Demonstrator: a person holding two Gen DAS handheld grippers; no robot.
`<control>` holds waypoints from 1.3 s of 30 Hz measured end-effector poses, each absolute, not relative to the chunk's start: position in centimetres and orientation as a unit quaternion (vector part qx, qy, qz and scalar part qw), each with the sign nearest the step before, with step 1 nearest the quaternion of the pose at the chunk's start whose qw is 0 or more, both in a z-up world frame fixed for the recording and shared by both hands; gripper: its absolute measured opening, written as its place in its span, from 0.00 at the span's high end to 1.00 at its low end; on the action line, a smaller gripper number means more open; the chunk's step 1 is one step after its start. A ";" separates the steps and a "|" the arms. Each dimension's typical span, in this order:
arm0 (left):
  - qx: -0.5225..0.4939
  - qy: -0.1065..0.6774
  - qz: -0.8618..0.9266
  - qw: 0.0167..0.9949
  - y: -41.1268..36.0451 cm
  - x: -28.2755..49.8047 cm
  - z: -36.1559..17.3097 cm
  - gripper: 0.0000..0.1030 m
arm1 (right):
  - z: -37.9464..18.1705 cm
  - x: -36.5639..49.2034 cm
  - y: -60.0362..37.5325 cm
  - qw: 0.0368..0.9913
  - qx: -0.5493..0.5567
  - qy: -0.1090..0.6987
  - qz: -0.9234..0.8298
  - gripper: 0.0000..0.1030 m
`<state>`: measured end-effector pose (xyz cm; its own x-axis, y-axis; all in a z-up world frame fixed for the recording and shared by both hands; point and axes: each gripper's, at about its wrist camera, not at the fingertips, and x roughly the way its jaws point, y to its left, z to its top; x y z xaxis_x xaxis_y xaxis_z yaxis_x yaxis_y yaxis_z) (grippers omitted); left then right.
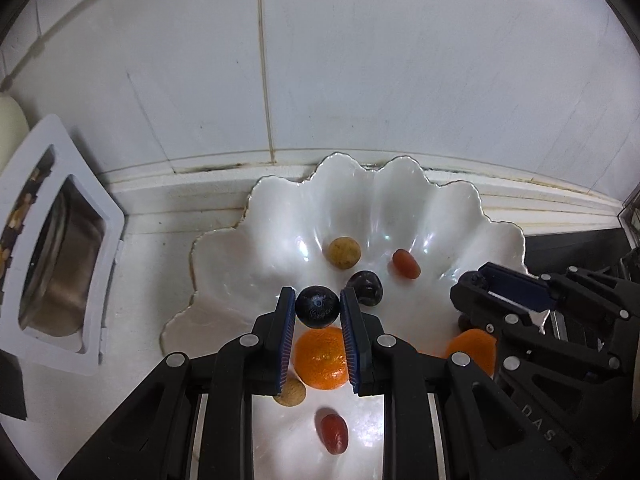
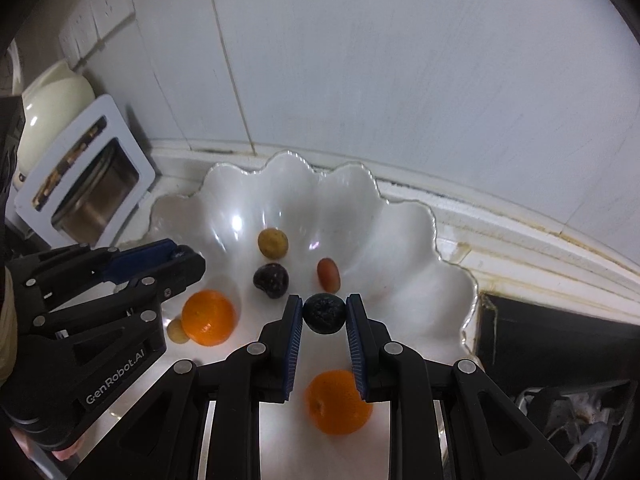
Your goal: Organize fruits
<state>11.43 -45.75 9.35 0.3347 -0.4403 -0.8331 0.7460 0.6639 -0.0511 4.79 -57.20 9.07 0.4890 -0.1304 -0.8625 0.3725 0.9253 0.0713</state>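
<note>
Hovering over the white dish (image 1: 224,248), the left gripper (image 1: 318,308) pinches a dark berry (image 1: 318,306) and the right gripper (image 2: 324,314) a wrinkled dark fruit (image 2: 324,314); released too high, either could bounce out or knock the oranges (image 2: 208,317).

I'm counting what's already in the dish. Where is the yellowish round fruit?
The yellowish round fruit lies deep inside the white scalloped dish, toward its back wall, just behind the dark plum and left of the red grape.

We see both fisheye views evenly bright yet cool and slightly washed. Glare spots streak the glossy scalloped dish (image 1: 400,208). The tiled wall (image 2: 400,60) bows toward dark vignetted corners. Shadows stay soft; focus holds throughout.
</note>
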 end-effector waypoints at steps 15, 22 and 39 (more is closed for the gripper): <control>0.201 0.388 -0.342 0.832 -43.4 10.2 11.4 0.34 | 8.9 3.1 -56.7 0.844 0.134 0.480 -0.198 0.54; 0.215 0.342 -0.314 0.859 -40.9 7.0 14.0 0.19 | 11.4 0.2 -54.7 0.863 0.122 0.447 -0.201 0.37; 0.150 0.268 -0.306 0.901 -31.4 -6.0 19.2 0.06 | 18.9 -14.2 -48.3 0.910 0.083 0.336 -0.229 0.21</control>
<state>-6.05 -31.40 19.23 0.6692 -0.4706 -0.5752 0.6313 0.7682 0.1060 -14.22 -48.33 18.92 0.6702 -0.3602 -0.6490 0.4717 0.8818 -0.0023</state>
